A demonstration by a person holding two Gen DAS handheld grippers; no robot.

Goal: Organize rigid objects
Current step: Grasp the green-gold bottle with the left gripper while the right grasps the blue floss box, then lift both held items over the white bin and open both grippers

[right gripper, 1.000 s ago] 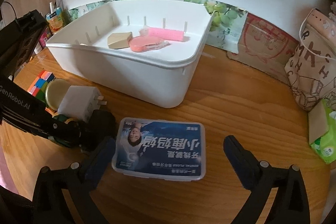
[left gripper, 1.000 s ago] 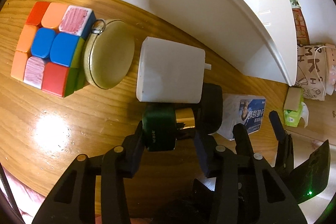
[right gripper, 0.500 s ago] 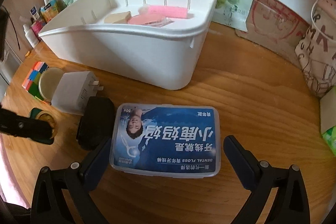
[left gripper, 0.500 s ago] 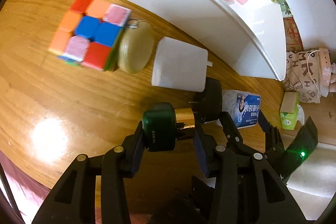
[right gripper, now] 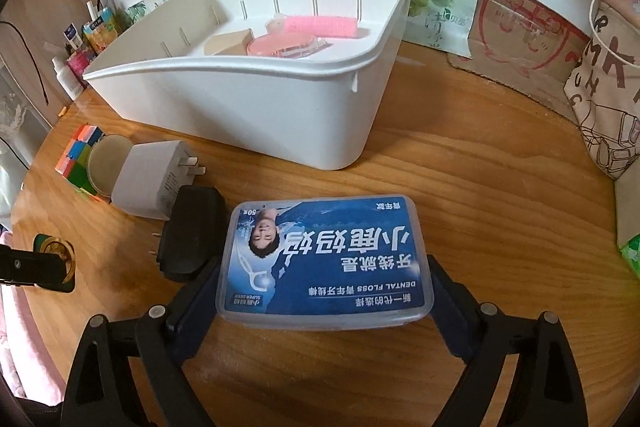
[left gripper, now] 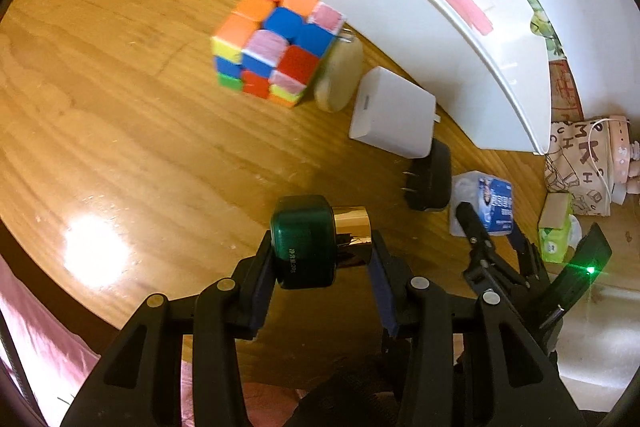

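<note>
My left gripper (left gripper: 320, 267) is shut on a small green and gold bottle (left gripper: 316, 239) and holds it above the wooden table. My right gripper (right gripper: 324, 291) is open, its fingers on either side of the blue dental floss box (right gripper: 324, 263), which lies on the table; I cannot tell if they touch it. The white bin (right gripper: 256, 99) stands behind it and holds a pink roller (right gripper: 320, 25), a pink case and a tan block. A colour cube (left gripper: 276, 43), a round tan tin (left gripper: 338, 79), a white charger (left gripper: 392, 117) and a black adapter (left gripper: 430, 175) lie beside the bin.
A printed tote bag (right gripper: 604, 75) and a green tissue pack (right gripper: 632, 255) sit at the right. Small bottles (right gripper: 80, 47) stand at the back left. A cardboard sheet (right gripper: 520, 39) leans on the wall. The table's front edge runs near my left gripper.
My left gripper has lifted and drawn back from the table with the bottle. My right gripper has moved forward so its fingers flank the floss box.
</note>
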